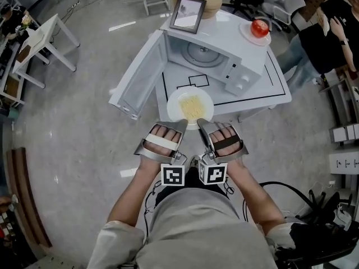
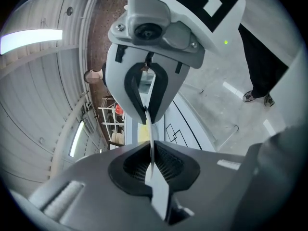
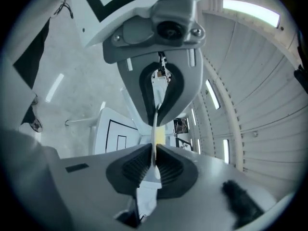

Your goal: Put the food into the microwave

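Big white table w/ black line markings point(image 1: 277, 88) filled the middle of the head view. On it sat a white microwave oven point(image 1: 247, 49), its door point(image 1: 140, 74) swung wide open to the left & the round glass turntable point(image 1: 205, 52) showing inside. A person in a black top point(image 1: 325, 32) stood at the table's far right corner. In front of the oven's open mouth, outside it and over the table's near edge, was a round white plate point(image 1: 175, 102) w/ a pile of pale yellow food point(image 1: 192, 106); couldn't tell if the plate rested on the table or hung just above it. Left gripper point(image 1: 177, 123) was clamped on the plate's near-left rim, right gripper point(image 1: 203, 125) on its near-right rim, the two close side by side. In each gripper view the thin rim stood edge-on between the ribbed dark pads, jaws nearly together & pressing on it: left gripper point(image 2: 152, 170) on the rim point(image 2: 152, 134), right gripper point(image 3: 154, 170) on the rim point(image 3: 154, 138). A dark-framed picture point(image 1: 188, 14) leaned behind the oven. A red apple point(image 1: 259, 28) sat on a small plate point(image 1: 247, 35) at the oven's right.
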A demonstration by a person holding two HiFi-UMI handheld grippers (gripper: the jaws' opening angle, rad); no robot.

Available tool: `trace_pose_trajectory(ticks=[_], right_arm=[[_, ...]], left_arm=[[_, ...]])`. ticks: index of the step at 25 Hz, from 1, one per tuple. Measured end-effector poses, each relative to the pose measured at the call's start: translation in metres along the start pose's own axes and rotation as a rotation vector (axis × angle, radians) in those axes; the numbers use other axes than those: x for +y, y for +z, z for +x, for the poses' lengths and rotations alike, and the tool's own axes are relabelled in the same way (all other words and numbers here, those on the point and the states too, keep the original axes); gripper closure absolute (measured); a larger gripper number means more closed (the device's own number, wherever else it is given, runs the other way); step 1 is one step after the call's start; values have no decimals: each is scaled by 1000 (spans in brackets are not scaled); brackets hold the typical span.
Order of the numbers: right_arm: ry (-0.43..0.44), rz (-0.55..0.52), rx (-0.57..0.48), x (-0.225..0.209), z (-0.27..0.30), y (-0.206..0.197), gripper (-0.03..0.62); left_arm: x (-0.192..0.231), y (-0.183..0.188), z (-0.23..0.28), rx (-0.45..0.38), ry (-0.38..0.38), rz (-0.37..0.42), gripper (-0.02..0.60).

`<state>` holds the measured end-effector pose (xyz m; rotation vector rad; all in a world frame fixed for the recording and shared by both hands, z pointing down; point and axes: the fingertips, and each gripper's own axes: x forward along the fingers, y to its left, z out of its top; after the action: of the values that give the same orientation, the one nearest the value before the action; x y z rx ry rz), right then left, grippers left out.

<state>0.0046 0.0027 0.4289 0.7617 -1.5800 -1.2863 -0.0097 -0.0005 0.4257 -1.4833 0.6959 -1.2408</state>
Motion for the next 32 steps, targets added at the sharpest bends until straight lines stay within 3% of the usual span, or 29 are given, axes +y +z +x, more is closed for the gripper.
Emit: trace_pose_trajectory(ticks=[6, 12, 14, 16, 18, 22, 27, 29, 32], right_arm=[[33, -51, -25, 12, 27, -30, 566], [62, -21, -26, 18, 42, -54, 566], [74, -7, -13, 19, 48, -63, 566], [85, 7, 5, 21, 55, -69, 566], [101, 41, 40, 24, 61, -77, 566], [122, 94, 111, 29, 74, -93, 566], [124, 120, 161, 28, 97, -94, 566], [124, 131, 177, 25, 107, -93, 565], [134, 145, 203, 23, 124, -94, 565]], left_arm=[[-1, 5, 42, 36, -1, -14, 544], [-5, -6, 59, 94, -26, -102, 543], [-3, -12, 64, 105, -17, -167, 551], [-6, -18, 69, 109, -26, -272, 554], [-6, -29, 72, 121, -22, -426, 574], [-14, -60, 80, 121, -40, -839, 574], [-34, -69, 100, 1, -138, -1318, 574], [-40, -70, 108, -24, -156, -1397, 574], [-45, -70, 121, -47, -175, -1408, 574]])
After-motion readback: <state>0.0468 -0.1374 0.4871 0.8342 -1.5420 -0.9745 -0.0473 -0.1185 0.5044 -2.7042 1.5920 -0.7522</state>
